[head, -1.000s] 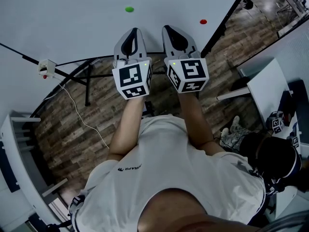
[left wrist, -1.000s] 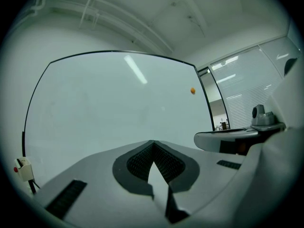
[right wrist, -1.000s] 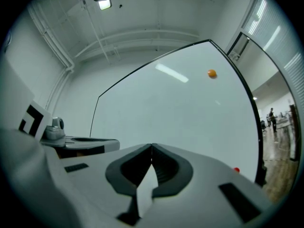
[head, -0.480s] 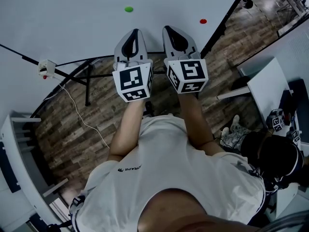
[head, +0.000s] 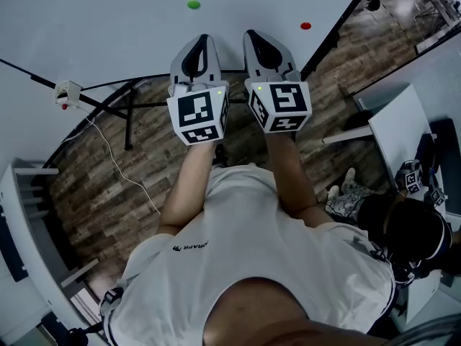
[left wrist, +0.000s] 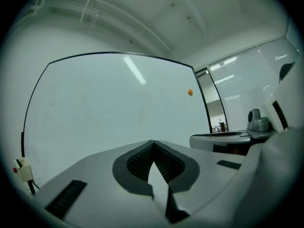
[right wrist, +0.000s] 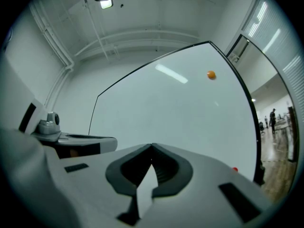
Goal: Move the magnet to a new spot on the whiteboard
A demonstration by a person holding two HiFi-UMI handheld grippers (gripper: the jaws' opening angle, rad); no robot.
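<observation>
The whiteboard stands in front of me. In the head view a green magnet sticks to it above my left gripper, and a red magnet sits to the right of my right gripper. Both grippers are held side by side, short of the board, jaws shut and empty. The left gripper view shows the left gripper closed, with an orange magnet up and to the right on the board. In the right gripper view the right gripper is closed, with the orange magnet high and the red magnet low.
The board's black stand legs and a white cable cross the wood floor below. A small white box with a red button hangs at the board's left. A white table and another person are at the right.
Both grippers keep their place and stay shut. Only the head view has tipped a little, so the grippers and magnets sit slightly higher in the picture.
</observation>
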